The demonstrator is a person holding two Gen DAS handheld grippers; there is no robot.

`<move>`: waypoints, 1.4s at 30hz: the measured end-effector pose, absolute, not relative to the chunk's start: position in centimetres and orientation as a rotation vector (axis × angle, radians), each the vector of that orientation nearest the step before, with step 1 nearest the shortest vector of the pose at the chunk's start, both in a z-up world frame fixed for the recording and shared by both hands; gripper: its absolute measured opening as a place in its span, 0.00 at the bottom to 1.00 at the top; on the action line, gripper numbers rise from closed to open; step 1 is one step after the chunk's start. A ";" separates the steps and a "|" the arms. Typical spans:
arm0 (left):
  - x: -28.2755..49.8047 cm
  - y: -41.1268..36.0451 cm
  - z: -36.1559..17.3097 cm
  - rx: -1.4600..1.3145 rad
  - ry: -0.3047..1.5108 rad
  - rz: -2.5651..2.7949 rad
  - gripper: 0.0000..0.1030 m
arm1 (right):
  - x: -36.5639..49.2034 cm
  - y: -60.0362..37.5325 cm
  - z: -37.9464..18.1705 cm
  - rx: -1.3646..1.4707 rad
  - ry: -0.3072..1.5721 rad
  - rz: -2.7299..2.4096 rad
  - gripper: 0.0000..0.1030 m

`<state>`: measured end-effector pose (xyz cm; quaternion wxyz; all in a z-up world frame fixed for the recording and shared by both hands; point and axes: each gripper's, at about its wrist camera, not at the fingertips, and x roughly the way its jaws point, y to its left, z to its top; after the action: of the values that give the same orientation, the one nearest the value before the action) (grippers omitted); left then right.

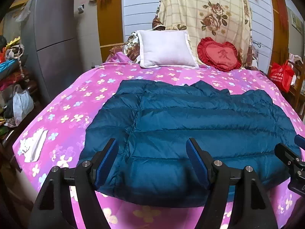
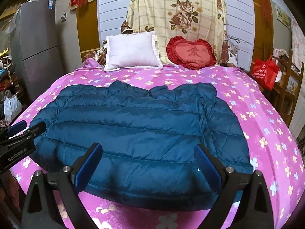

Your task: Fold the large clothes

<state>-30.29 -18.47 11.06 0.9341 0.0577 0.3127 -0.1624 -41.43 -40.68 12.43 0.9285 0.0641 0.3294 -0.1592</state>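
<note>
Bedroom; bed (image 1: 63,105) spread with pink flowered sheet, filling both wrist views.

Nearest: left gripper (image 1: 152,164), jaws spread wide, nothing between them; blue pads poised over near hem of jacket. Contact with cloth: cannot tell. Right gripper (image 2: 148,164) likewise wide open and empty, over same hem further right; seen also at right border of left view.

Directly ahead of both claws: teal quilted down jacket (image 2: 133,126), lying flat across bed, hem toward claws, collar at far edge. Sleeves: seemingly drawn in along body sides, not flung outward; seams too soft to confirm.

Left of left claw: white paper or tissue (image 1: 33,146) on sheet.

Beyond jacket: white pillow (image 1: 165,48), red heart cushion (image 1: 219,56), floral blanket (image 1: 205,9) draped upright. Far left: grey refrigerator (image 1: 55,38). Far right: red bag (image 1: 282,75).

Step in hand, as judgement: fits either laid out for folding or partly folded with sleeves in, hem-to-collar fold pending. No final compact bundle visible. Any grasp here: pinch through slippery, puffy fabric at hem corners, both claws level.
</note>
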 end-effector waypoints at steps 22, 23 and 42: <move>-30.2 -20.1 10.2 0.141 0.661 -0.356 0.54 | -41.0 -40.9 11.4 0.158 0.687 -0.313 0.97; -30.2 -20.1 10.2 0.142 0.661 -0.356 0.54 | -41.0 -40.9 11.4 0.157 0.688 -0.313 0.97; -29.9 -20.5 9.5 0.157 0.670 -0.350 0.54 | -40.6 -41.0 10.6 0.160 0.706 -0.304 0.97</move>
<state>-29.93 -20.53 9.48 0.9265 0.0766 0.3266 -0.1707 -40.56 -40.96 10.64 0.9239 0.0777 0.3441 -0.1482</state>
